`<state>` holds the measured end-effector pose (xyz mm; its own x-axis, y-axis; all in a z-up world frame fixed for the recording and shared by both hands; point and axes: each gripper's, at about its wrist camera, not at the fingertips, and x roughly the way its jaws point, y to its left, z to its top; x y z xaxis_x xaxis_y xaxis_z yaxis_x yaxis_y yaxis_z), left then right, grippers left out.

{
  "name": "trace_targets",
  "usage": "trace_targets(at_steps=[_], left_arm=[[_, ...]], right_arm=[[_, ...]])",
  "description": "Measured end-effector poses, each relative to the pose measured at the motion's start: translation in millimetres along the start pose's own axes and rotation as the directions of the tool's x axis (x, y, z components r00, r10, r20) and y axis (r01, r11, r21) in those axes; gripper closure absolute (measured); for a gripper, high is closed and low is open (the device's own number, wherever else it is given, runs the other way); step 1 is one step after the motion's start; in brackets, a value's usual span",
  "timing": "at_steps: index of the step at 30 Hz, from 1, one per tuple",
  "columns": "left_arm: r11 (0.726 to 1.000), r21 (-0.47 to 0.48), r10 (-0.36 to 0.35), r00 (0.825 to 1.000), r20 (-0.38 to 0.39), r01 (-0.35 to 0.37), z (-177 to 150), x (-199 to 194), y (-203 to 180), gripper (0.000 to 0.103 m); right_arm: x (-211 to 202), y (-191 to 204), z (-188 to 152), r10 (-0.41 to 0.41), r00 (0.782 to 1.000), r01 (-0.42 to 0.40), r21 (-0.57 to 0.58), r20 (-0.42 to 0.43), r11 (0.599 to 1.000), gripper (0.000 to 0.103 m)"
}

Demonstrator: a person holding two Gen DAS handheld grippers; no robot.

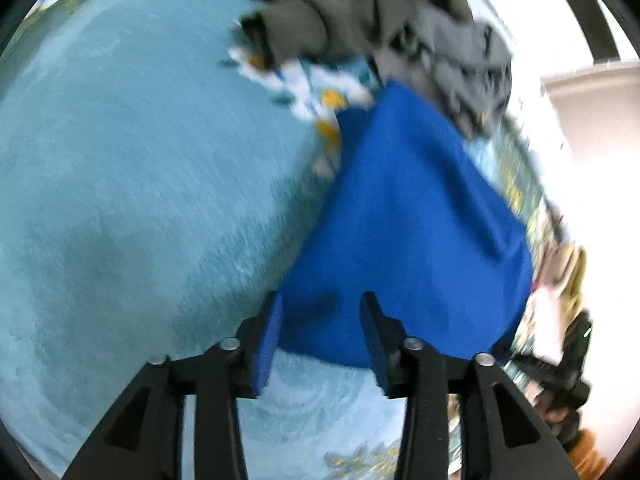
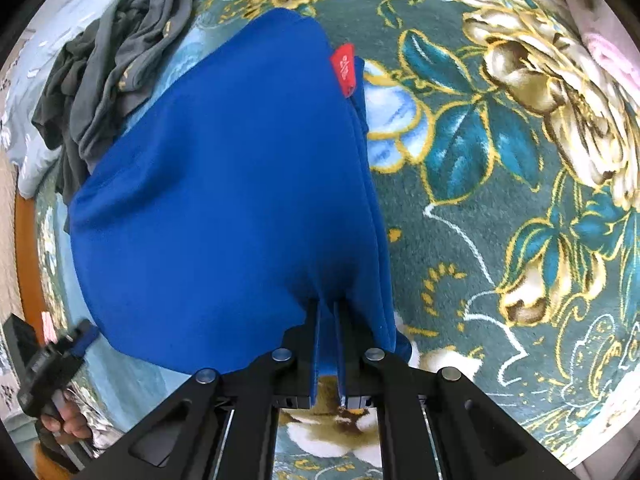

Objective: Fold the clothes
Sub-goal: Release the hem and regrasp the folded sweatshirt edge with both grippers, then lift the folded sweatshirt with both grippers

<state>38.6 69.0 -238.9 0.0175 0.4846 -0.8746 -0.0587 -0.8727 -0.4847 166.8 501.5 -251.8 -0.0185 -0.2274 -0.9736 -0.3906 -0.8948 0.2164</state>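
Observation:
A bright blue garment (image 2: 224, 184) with a red tag (image 2: 343, 69) lies folded on the floral blanket (image 2: 500, 200). My right gripper (image 2: 327, 312) is shut on its near edge, with the cloth pinched between the pads. In the blurred left wrist view the blue garment (image 1: 408, 216) sits on the teal part of the blanket (image 1: 120, 160). My left gripper (image 1: 320, 312) stands open over the garment's near corner, its pads apart and not pressing the cloth. A crumpled grey garment (image 2: 116, 64) lies just beyond the blue one, also seen as the grey garment (image 1: 380, 12).
A person's hand (image 2: 64, 424) grips the other tool's handle at the lower left of the right wrist view. A wooden edge (image 2: 28, 260) and pale bedding (image 2: 36, 80) border the blanket on the left. A pink cloth (image 2: 612, 56) lies at the far right.

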Motion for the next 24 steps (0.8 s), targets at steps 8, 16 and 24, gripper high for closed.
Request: trace_targets(at_steps=[8, 16, 24], left_arm=[[0.990, -0.020, -0.141, 0.990, 0.025, 0.142, 40, 18, 20, 0.046], [0.958, 0.014, -0.284, 0.955, -0.085, 0.286, 69, 73, -7, 0.043], [0.917, 0.002, -0.393, 0.907, -0.151, 0.398, 80, 91, -13, 0.043]], right_arm=[[-2, 10, -4, -0.077, 0.997, 0.077, -0.037, -0.010, 0.996, 0.094], [-15, 16, -6, -0.119, 0.993, 0.119, -0.050, 0.006, 0.992, 0.094], [-28, 10, -6, -0.094, 0.995, 0.095, -0.014, 0.043, 0.995, 0.094]])
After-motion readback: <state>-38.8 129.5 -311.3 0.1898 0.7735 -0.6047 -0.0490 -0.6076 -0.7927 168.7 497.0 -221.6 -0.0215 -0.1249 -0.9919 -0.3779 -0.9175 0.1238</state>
